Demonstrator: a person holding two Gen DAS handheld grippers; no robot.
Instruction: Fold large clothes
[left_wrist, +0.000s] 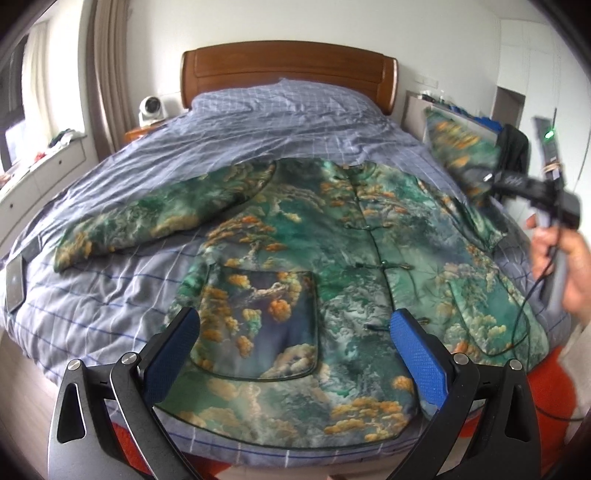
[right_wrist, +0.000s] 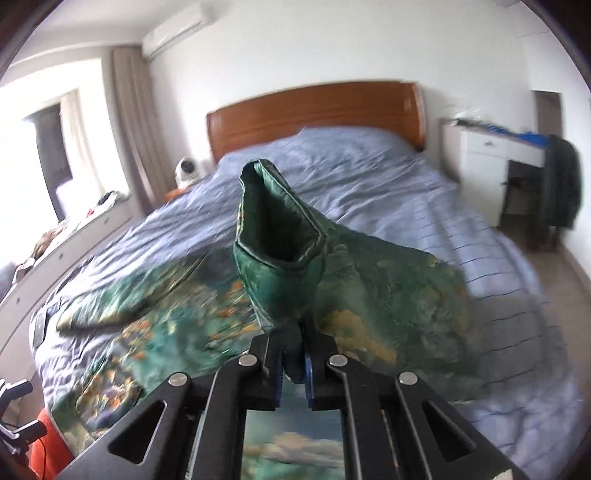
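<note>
Looking along your left gripper (left_wrist: 295, 354), you are hovering over the near hem of the padded green jacket printed with orange-gold clouds (left_wrist: 314, 266), which is lying front-up and buttoned on the blue-grey checked quilt (left_wrist: 258, 125) of the bed with the brown wooden headboard (left_wrist: 288, 70). The blue-padded jaws are standing wide apart with nothing between them, framing the square patch pocket (left_wrist: 266, 317). The jacket's left sleeve (left_wrist: 155, 206) is lying spread out flat on the quilt. At the far right, your right hand (left_wrist: 565, 266) is gripping its tool and lifting the other sleeve (left_wrist: 461, 151) clear of the bed.

Looking along your right gripper (right_wrist: 293, 365), you are holding the jaws pinched together on the edge of that raised sleeve's open cuff (right_wrist: 277, 229), whose dark green lining is facing the camera. The body of the jacket is trailing down to the quilt on the left, blurred.

You are judged to be in the first fold, bringing the right sleeve in. The next move likely calls for carrying the cuff leftward across the chest and laying it flat before releasing, while your left gripper is steadying the hem so the body is not dragging.
</note>
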